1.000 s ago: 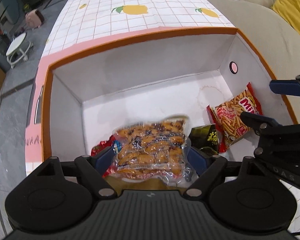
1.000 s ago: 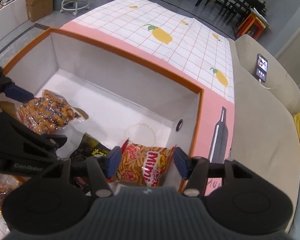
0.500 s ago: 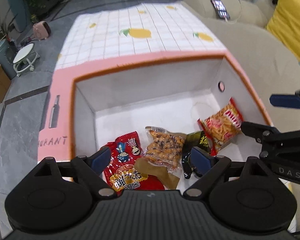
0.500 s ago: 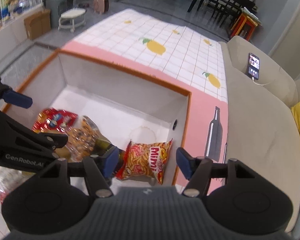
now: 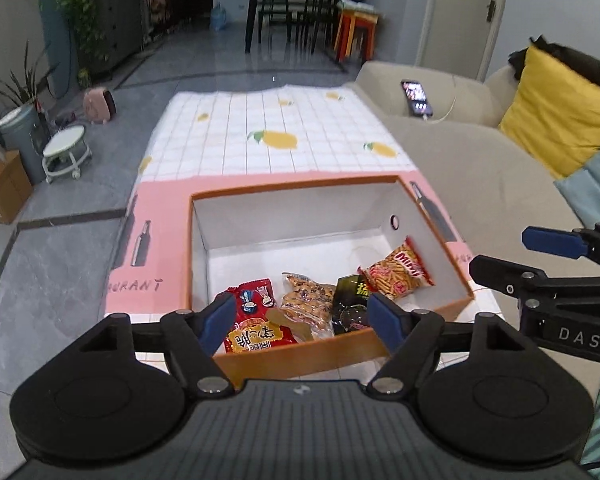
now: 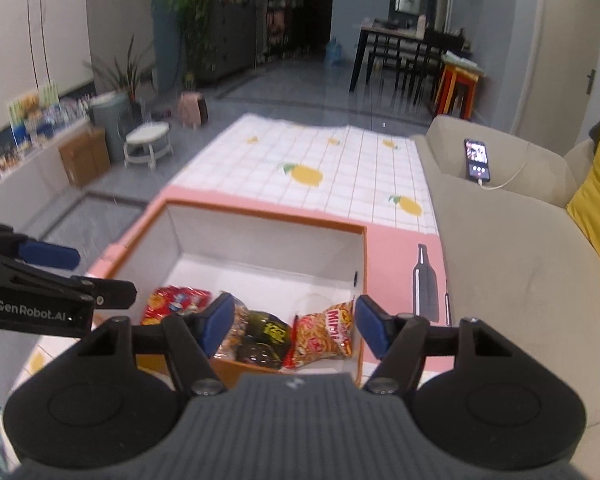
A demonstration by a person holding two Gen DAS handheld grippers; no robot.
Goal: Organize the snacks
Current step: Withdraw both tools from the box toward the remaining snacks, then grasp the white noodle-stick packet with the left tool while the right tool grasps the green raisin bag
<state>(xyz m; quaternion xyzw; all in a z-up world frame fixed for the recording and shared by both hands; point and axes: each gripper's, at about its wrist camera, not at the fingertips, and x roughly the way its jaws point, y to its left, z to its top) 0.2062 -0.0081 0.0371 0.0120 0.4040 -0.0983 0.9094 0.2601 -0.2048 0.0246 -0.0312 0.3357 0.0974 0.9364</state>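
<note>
Left gripper [image 5: 302, 322]: fingers apart, nothing between them, held above the near wall of the orange-rimmed white cardboard box [image 5: 300, 352]. Right gripper [image 6: 292, 326]: fingers likewise apart and empty, above the same near wall.

Box contents, lying side by side along the near wall, from the left wall to the right wall:
- red foil snack packet with yellow label [image 5: 254, 322]
- clear vacuum pack of brown nuts [image 5: 308, 304], touching the red packet
- black crinkled snack bag [image 5: 350, 300]
- orange "Mimi" stick-snack bag [image 5: 398, 274], against the right wall

Beyond the box: pink-bordered white checked cloth with lemon print [image 5: 276, 136]
</note>
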